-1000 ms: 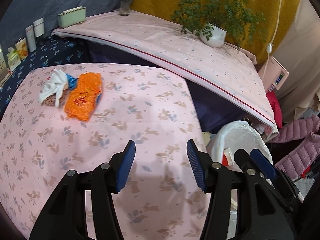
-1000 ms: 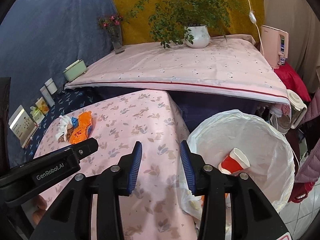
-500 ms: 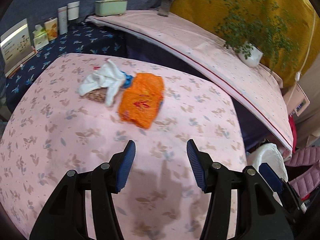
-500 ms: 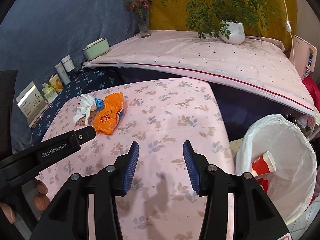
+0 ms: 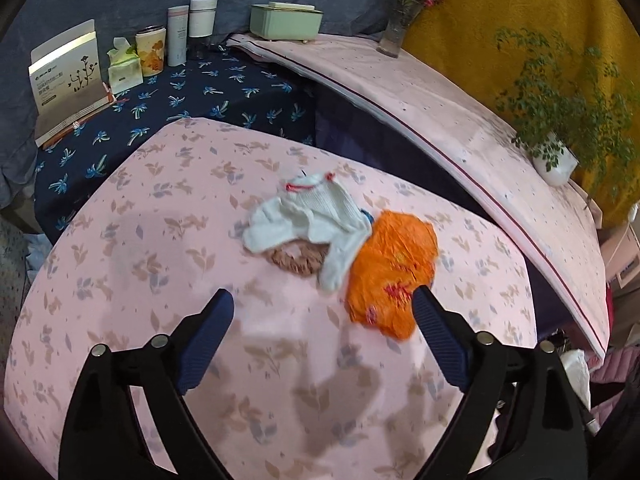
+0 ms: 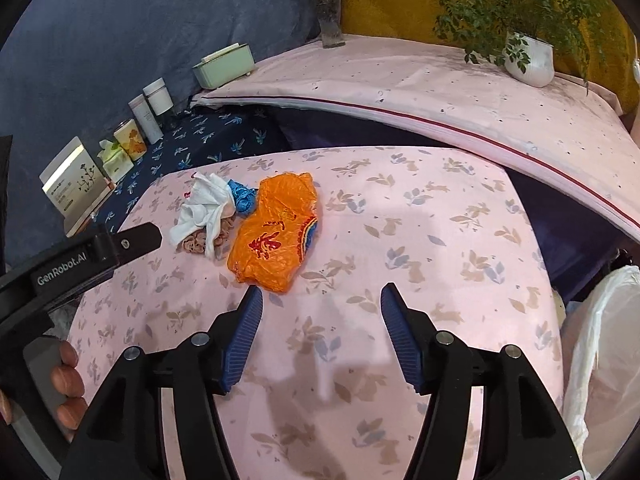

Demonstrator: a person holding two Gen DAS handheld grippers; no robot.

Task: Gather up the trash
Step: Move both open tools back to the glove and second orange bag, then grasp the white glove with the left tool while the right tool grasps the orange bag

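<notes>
An orange plastic bag (image 5: pixel 392 272) (image 6: pixel 276 232) lies on the pink floral table (image 5: pixel 160 264) (image 6: pixel 440 240). Beside it lies a white cloth (image 5: pixel 316 216) (image 6: pixel 204 204) over a brown scrunchie (image 5: pixel 296 258) (image 6: pixel 198 244), with a blue scrap (image 6: pixel 242 196) between cloth and bag. My left gripper (image 5: pixel 322 316) is open wide and empty, just short of the cloth and bag. My right gripper (image 6: pixel 320 312) is open and empty, just short of the orange bag. The left gripper's body (image 6: pixel 92 256) shows at the left of the right wrist view.
A white-lined trash bin (image 6: pixel 600 352) stands off the table's right edge. Behind, a dark blue surface holds a box (image 5: pixel 64 76), tissues (image 5: pixel 124 68) and canisters (image 5: pixel 178 34). A raised pink shelf (image 6: pixel 440 84) carries a green box (image 6: pixel 224 66), vase (image 6: pixel 330 20) and potted plant (image 6: pixel 528 60).
Both grippers have swung left from the bin toward the trash pile and come closer to it. The left jaws have opened wider. The bin has slid to the right edge.
</notes>
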